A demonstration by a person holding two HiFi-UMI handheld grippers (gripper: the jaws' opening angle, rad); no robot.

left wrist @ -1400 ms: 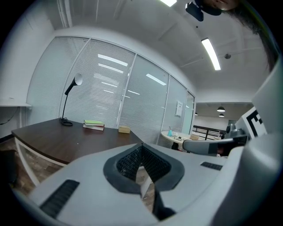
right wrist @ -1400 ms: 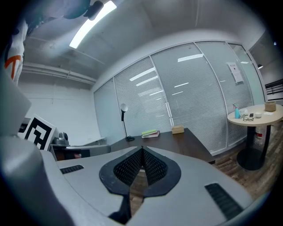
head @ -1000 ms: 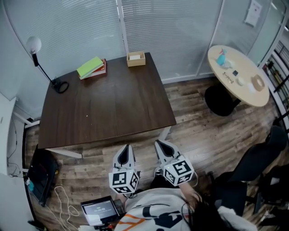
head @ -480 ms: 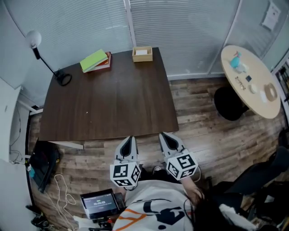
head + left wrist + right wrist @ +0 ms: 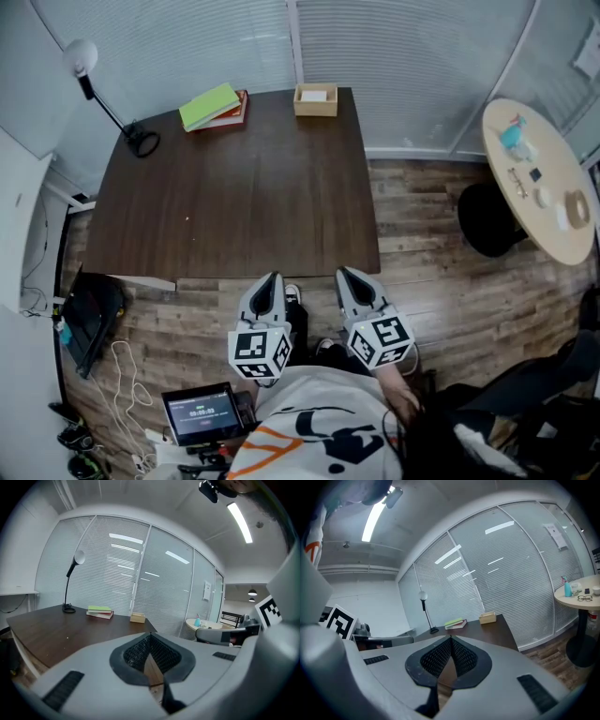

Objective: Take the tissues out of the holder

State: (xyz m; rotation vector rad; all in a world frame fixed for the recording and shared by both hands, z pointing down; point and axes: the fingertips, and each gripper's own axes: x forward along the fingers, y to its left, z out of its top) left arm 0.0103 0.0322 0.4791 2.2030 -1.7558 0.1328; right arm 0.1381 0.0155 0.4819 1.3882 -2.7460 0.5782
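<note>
View from above a person standing at the near edge of a dark wooden table [image 5: 234, 197], a gripper in each hand. The left gripper [image 5: 273, 279] and the right gripper [image 5: 344, 275] sit side by side, low and close to the body, both aimed across the table. Each one's jaws are pressed together at the tips with nothing between them; the gripper views show the ribbed black pads meeting in a point.

The tissue holder [image 5: 315, 99] – a small light wooden box – stands at the table's far edge, toward the far right corner, well apart from both grippers with the whole bare tabletop between. White tissues [image 5: 316, 94] show in its open top. Its long side runs left to right, along the far edge.

The box lies almost straight ahead, on a line that passes between the two grippers; the right one looks only slightly nearer. Books [image 5: 214, 106] lie left of the holder, and a desk lamp [image 5: 142, 142] stands at the far left corner – neither blocks a straight reach forward.
</note>
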